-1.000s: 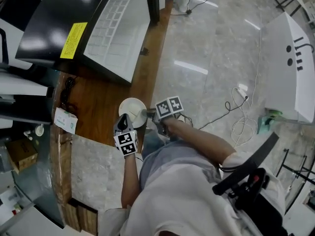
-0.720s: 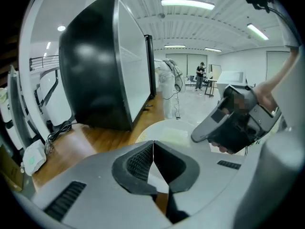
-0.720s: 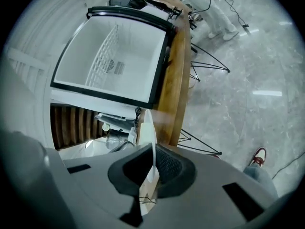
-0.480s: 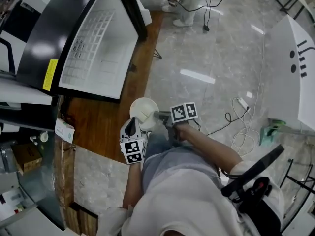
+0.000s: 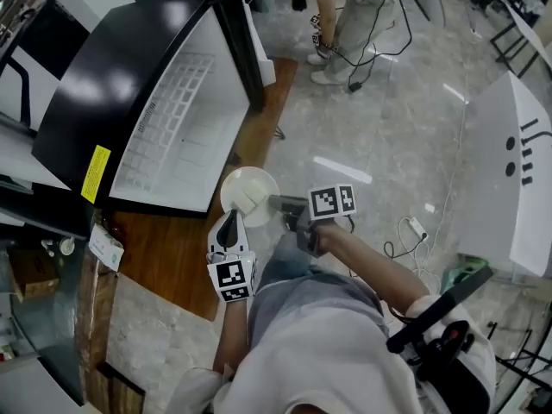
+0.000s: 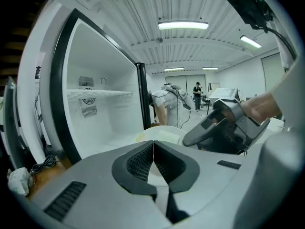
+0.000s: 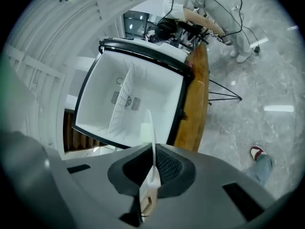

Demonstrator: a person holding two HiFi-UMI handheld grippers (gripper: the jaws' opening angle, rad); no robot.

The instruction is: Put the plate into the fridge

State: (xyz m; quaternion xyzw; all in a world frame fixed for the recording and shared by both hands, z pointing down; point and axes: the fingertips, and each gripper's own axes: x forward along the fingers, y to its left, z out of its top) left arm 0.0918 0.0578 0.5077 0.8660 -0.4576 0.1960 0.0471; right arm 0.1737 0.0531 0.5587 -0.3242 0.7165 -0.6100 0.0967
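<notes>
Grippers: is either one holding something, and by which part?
The right gripper pinches the plate by its rim. The left gripper is shut, empty.

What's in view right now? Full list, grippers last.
fridge: 1, white inside, black frame, open, ahead left
yellow sticker: 1, on the fridge's black outer face
plate: 1, white, before the fridge opening
wooden platform: 1, brown, at the fridge's foot
power strip: 1, white, with cable, on the floor at right
bystander: 1, light clothes, beyond the fridge
left gripper: 1, grey, shut, empty, beside plate
right gripper: 1, grey, shut on plate's rim
</notes>
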